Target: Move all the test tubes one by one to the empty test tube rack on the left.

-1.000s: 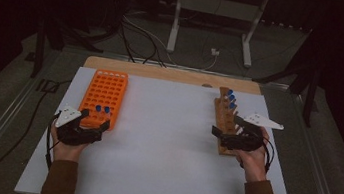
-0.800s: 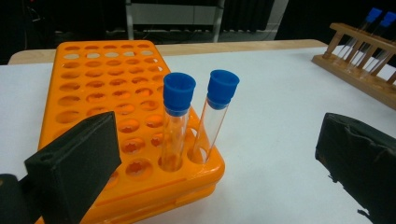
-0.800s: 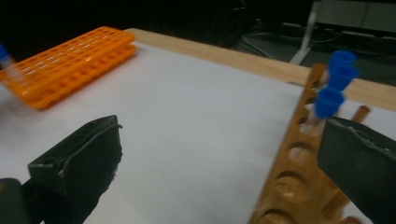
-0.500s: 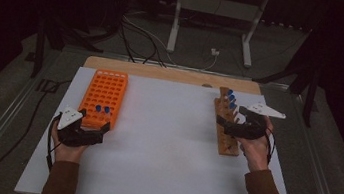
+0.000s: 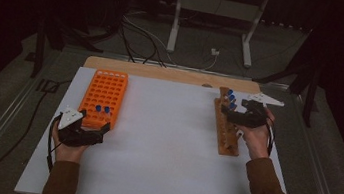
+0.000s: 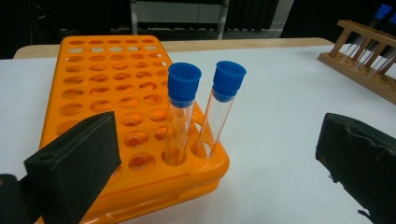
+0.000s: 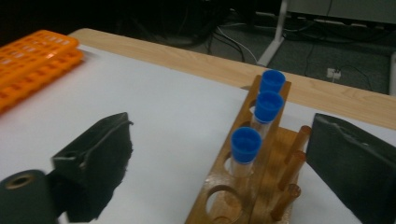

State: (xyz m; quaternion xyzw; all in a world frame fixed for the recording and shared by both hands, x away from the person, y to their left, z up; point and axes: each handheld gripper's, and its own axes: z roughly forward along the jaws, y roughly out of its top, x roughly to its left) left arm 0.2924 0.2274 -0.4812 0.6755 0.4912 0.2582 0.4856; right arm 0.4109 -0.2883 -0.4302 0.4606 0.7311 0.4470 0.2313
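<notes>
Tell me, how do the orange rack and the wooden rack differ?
The orange rack is a plastic block with many rows of small holes; the wooden rack has one row of bigger holes plus drying pegs. The orange rack holds two tubes, the wooden rack three. Both stand on the white table holding blue-capped tubes.

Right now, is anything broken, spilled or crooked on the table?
Nothing is broken or spilled. The only slightly crooked thing: the right tube of the two in the orange rack leans a little, while the left tube beside it stands straighter. The three tubes in the wooden rack sit neatly in a row.
</notes>
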